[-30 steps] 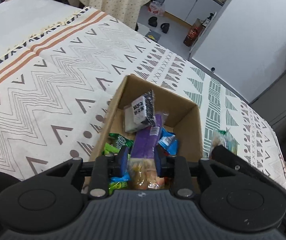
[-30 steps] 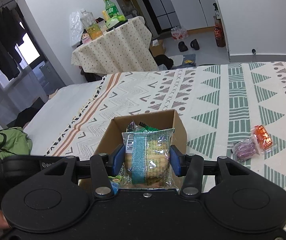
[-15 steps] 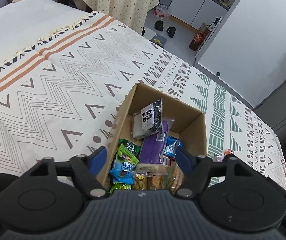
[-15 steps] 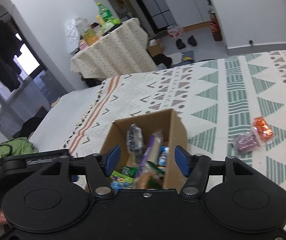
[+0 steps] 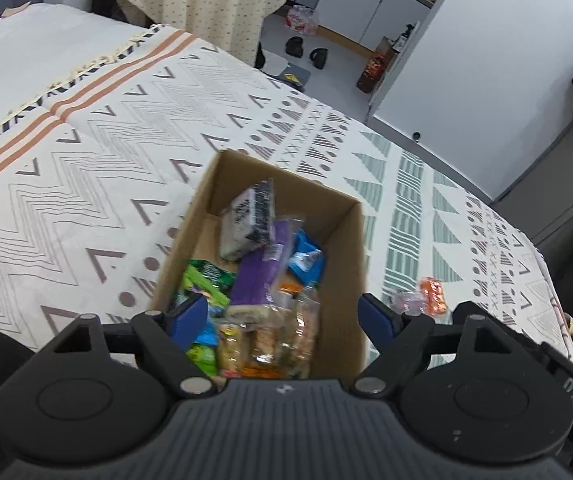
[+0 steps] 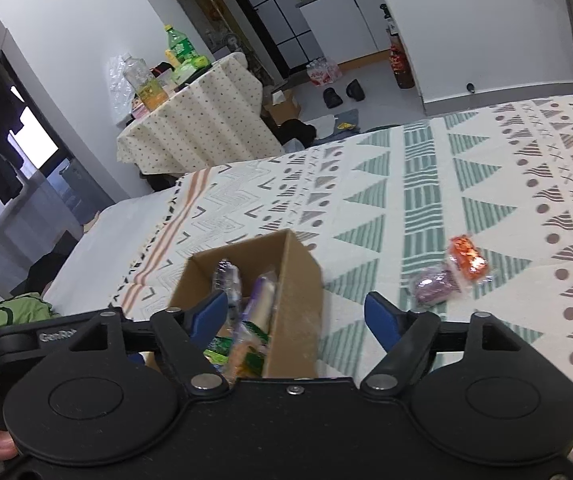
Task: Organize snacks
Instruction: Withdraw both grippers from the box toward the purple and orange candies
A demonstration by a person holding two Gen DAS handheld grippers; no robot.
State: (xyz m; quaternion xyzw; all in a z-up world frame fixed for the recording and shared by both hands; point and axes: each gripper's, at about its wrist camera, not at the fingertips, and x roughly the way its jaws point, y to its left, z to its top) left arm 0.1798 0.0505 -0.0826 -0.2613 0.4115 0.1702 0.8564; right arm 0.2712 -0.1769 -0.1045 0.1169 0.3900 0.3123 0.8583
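A patterned bedspread (image 5: pixel 86 168) covers the bed, a cloth-draped table (image 6: pixel 194 120) beyond. The cardboard box (image 5: pixel 338 264) sits on it, stuffed with wrapped snacks (image 5: pixel 262 280); two packets (image 6: pixel 452 276) lie beside. Left gripper (image 5: pixel 282 320) and right gripper (image 6: pixel 296 316) both gape wide, empty.

Cardboard box (image 5: pixel 338 264) on bedspread (image 5: pixel 86 184), packed with snack packets (image 5: pixel 254 280). Two wrapped snacks (image 6: pixel 452 276) on bedspread right of box, touching each other, apart from box. Cloth-covered table (image 6: pixel 198 124) on floor beyond bed, bottles (image 6: pixel 178 46) on top. Slippers (image 6: pixel 342 94) on floor farther back, near cabinets (image 6: pixel 342 20).
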